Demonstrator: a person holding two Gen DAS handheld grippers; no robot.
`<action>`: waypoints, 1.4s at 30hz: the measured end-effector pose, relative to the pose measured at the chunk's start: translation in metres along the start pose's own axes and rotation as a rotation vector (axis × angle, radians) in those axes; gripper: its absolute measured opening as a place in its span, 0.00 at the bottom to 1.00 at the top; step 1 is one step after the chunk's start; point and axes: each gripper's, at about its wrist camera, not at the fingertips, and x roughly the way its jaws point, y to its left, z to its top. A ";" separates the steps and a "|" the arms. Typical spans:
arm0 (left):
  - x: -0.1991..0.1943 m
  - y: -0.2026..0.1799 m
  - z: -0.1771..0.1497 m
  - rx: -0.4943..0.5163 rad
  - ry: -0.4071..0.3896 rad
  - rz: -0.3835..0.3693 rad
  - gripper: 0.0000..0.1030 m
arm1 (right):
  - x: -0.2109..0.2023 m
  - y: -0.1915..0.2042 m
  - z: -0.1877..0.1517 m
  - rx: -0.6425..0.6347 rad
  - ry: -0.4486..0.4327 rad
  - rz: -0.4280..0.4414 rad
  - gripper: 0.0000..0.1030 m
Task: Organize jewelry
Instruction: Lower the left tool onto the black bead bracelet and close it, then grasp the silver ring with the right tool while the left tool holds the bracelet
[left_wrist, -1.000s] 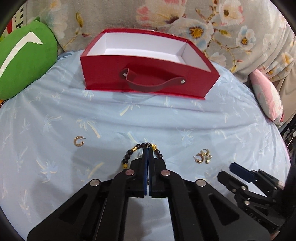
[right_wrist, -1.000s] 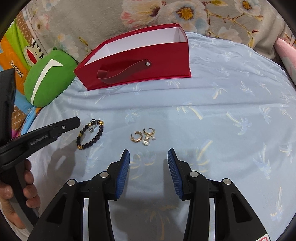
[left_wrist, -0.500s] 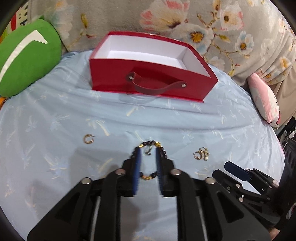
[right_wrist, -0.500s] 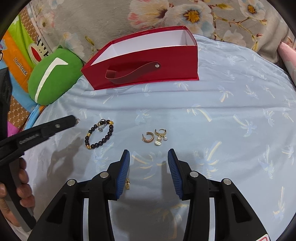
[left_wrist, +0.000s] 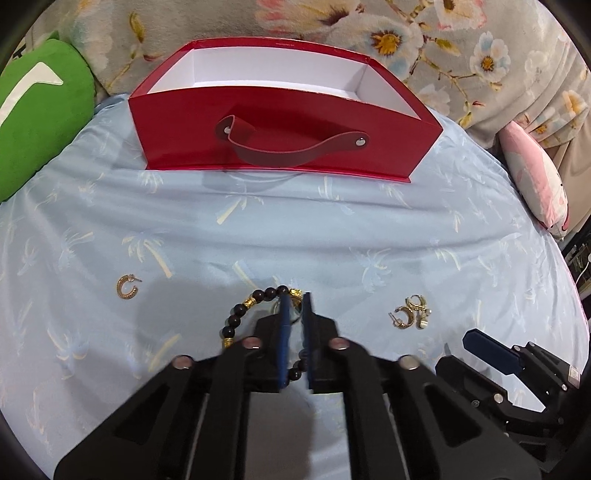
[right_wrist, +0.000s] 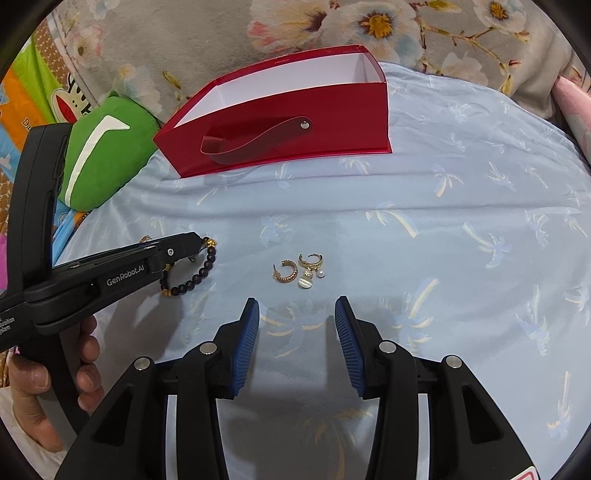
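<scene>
A bracelet (left_wrist: 236, 317) of dark beads with gold spacers lies on the blue sheet. My left gripper (left_wrist: 294, 299) is closing on its far side, the blue pads nearly together around the gold bead and small ring charm. From the right wrist view the same bracelet (right_wrist: 205, 271) curls under the left gripper's tip (right_wrist: 195, 240). Two gold earrings with pearl drops (right_wrist: 299, 271) lie just ahead of my right gripper (right_wrist: 297, 306), which stands open and holds nothing. A single gold hoop (left_wrist: 127, 288) lies to the left. The red box (left_wrist: 288, 129) stands behind, its white inside bare.
A green cushion (left_wrist: 37, 110) sits at the back left and a pink one (left_wrist: 535, 184) at the right edge. Floral fabric rises behind the box. A person's hand (right_wrist: 55, 376) grips the left tool's handle.
The left gripper opened over the bracelet, pushed forward and down, and has narrowed again around its gold bead end. The right gripper stayed as it was.
</scene>
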 end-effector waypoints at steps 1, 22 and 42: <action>-0.001 0.000 0.000 -0.001 -0.006 0.000 0.00 | 0.000 0.000 0.000 -0.002 0.000 0.001 0.41; -0.082 0.080 -0.019 -0.150 -0.107 0.097 0.00 | 0.027 0.087 0.020 -0.137 0.022 0.115 0.50; -0.060 0.091 -0.031 -0.177 -0.044 0.069 0.00 | 0.069 0.091 0.037 -0.097 0.082 0.106 0.24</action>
